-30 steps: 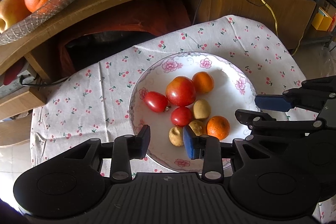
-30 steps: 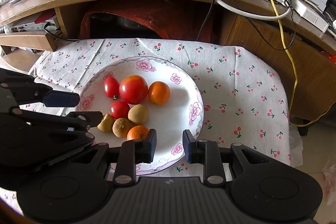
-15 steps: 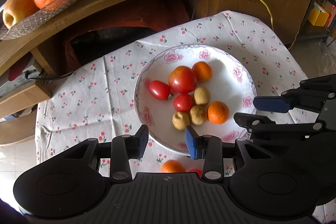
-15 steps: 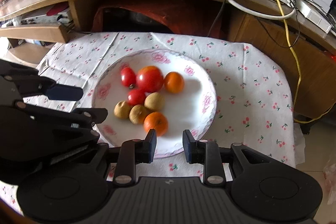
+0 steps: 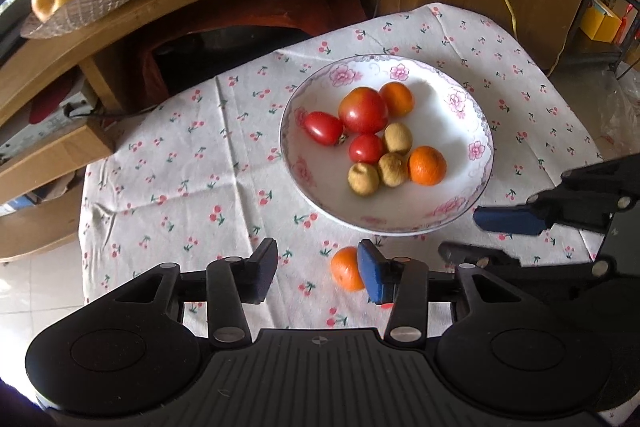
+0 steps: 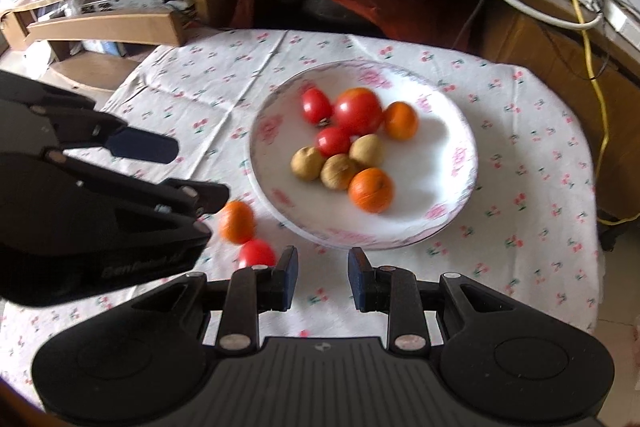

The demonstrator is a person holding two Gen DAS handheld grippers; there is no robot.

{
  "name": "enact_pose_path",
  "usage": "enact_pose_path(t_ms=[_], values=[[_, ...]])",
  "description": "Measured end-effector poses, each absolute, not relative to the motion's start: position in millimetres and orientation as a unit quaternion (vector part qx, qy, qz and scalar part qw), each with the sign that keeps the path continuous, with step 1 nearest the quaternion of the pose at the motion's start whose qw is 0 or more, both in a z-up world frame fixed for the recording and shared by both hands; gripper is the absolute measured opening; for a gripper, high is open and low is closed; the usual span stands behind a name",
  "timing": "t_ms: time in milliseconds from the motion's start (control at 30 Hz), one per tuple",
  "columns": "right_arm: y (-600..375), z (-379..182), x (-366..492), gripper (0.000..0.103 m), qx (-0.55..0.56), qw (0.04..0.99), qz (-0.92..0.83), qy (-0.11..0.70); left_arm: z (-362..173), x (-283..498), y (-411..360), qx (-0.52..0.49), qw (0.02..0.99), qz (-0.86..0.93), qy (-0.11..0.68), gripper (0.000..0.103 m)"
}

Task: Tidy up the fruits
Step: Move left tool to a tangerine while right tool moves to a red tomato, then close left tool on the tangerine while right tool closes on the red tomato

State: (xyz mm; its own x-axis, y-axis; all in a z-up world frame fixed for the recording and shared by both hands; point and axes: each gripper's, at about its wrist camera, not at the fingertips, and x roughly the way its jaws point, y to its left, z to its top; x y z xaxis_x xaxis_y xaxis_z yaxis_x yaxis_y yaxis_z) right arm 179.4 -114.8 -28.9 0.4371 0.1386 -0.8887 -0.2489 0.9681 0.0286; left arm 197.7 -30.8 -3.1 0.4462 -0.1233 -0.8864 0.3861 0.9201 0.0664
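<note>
You are pulling both tools back from the plate point(image 5: 482, 131), and this is uncovering a stray orange point(image 5: 346, 269) and a small tomato point(image 6: 256, 254) on the worktop, lower centre of the frame. The left tool point(image 5: 318, 269) is hanging apart and empty beside that orange; the right tool point(image 6: 322, 283) is likewise apart. Those two probably belong next on the plate.
</note>
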Motion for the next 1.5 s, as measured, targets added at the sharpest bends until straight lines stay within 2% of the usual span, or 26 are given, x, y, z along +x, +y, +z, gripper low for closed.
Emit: enact_pose_path(t_ms=[333,433,1500], values=[[-94.5,-47.6,177.2,0.028,-0.061,0.831,0.128,0.538,-8.3,194.3,-9.6,0.124,0.837,-0.142,0.514,0.054],[-94.6,-47.9,180.5,0.033,-0.056,0.834,0.128,0.534,-9.3,195.0,-7.2,0.122,0.837,-0.142,0.515,0.054],[-88.8,-48.7,188.6,0.042,-0.093,0.835,0.112,0.531,-14.3,199.7,0.7,0.112,0.834,-0.139,0.522,0.059]])
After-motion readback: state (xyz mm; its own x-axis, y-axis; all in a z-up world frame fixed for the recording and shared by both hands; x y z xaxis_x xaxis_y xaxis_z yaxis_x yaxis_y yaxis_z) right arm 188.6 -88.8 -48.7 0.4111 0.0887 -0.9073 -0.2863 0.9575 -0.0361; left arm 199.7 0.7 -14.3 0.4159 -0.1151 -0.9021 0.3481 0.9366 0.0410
